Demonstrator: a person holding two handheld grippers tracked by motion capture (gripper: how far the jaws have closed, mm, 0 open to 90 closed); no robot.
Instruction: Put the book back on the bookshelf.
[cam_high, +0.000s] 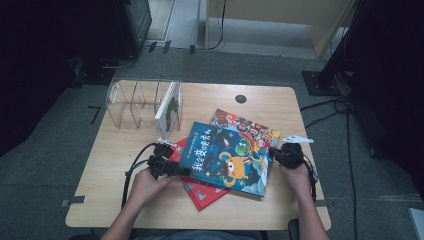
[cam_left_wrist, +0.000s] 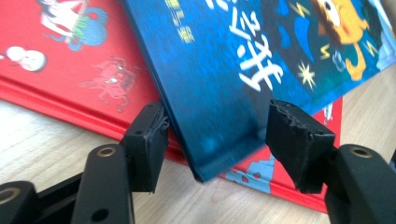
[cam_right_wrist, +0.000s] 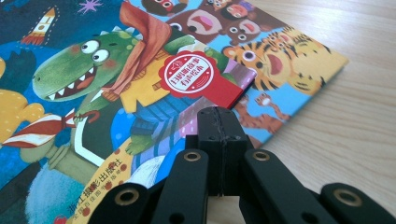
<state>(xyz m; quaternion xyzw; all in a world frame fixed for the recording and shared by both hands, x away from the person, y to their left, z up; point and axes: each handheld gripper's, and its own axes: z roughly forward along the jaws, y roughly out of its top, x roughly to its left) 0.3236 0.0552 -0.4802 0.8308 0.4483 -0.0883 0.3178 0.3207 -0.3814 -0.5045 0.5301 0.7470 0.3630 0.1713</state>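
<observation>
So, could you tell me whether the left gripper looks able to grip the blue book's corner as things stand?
Probably yes: the left gripper has open jaws on either side of the blue book corner, nothing between.

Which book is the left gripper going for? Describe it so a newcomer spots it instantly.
On the wooden table, in front of the clear divided rack, three picture books lie fanned in a pile. It is the top one, the dark blue book, whose near corner sits between the open jaws of the left gripper. Unlike the red book beneath and the animal-cover book behind, it shows an orange monster and a green dinosaur.
</observation>
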